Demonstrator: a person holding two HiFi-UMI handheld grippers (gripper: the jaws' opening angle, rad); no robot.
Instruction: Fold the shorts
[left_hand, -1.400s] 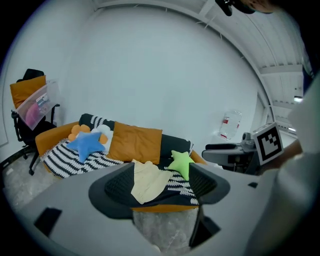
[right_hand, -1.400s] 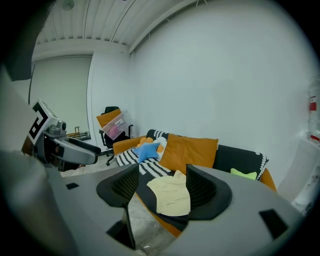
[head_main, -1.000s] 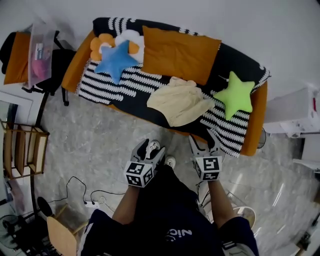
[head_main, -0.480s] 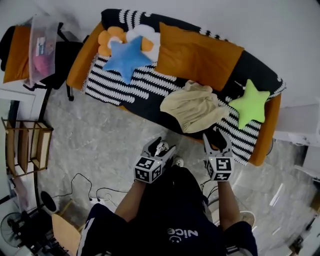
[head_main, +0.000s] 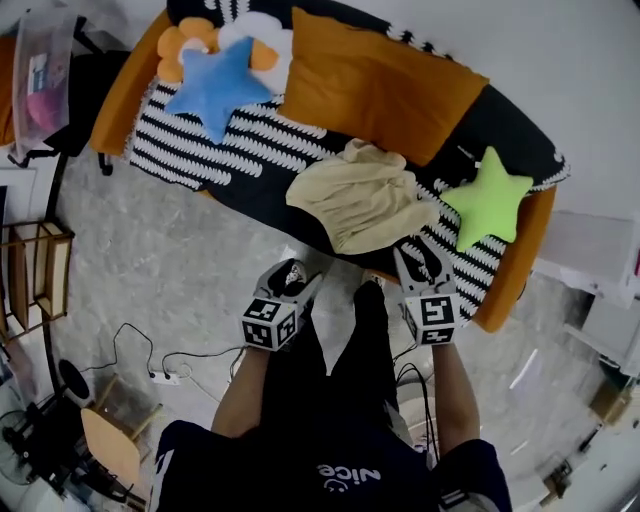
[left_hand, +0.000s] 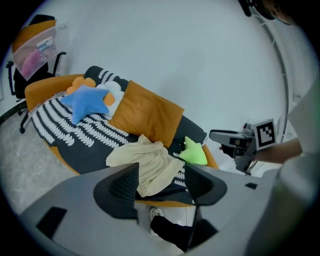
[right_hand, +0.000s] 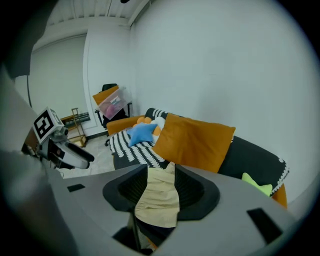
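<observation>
The cream shorts (head_main: 360, 205) lie crumpled on the black part of the striped sofa blanket (head_main: 230, 145), between the orange cushion (head_main: 380, 85) and the green star pillow (head_main: 490, 200). My left gripper (head_main: 305, 275) hangs over the floor just short of the sofa's front edge, below and left of the shorts. My right gripper (head_main: 420, 255) is at the front edge, just below the shorts' right corner. Both have just been closing a little, with nothing between their jaws. Past the left gripper (left_hand: 161, 170) and the right gripper (right_hand: 161, 175) the shorts (left_hand: 150, 167) (right_hand: 160, 197) lie ahead.
A blue star pillow (head_main: 210, 85) and a flower pillow (head_main: 180, 45) sit at the sofa's left end. The person's dark leg and shoe (head_main: 368, 300) stand between the grippers. A wooden rack (head_main: 30, 280), a power strip with cable (head_main: 165, 375) and a chair (head_main: 110, 445) are on the left floor.
Both grippers have moved forward and down toward the sofa's front edge. The right gripper now reaches the edge by the shorts, and its jaws stand narrower.
</observation>
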